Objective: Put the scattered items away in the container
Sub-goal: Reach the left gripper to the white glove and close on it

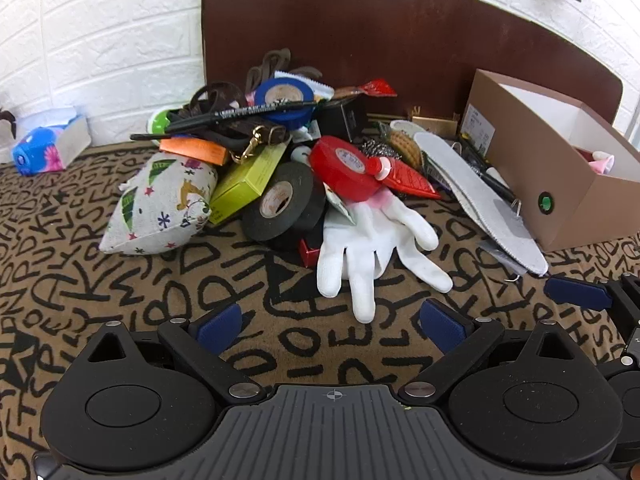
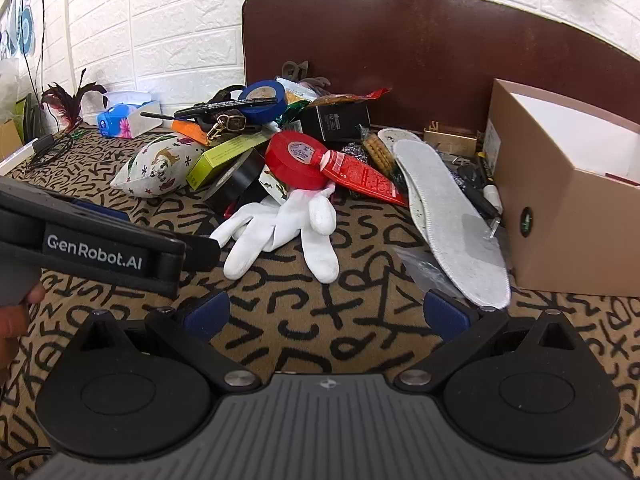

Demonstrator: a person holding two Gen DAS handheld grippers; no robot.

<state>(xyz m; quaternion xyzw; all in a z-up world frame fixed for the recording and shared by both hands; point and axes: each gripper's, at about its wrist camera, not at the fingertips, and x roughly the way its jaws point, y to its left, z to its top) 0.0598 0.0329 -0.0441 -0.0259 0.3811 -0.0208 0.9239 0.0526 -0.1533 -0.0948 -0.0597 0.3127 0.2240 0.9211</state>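
Hovering wide, empty: left tongs (image 1: 331, 324) and right tongs (image 2: 326, 316) over white glove (image 1: 372, 240); cardboard box (image 1: 560, 168) at right.

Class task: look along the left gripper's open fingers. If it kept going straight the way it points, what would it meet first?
Most likely the white glove, lying just ahead of the left gripper, whose open jaws hold nothing. The patterned cloth might come first, since depth is unclear.
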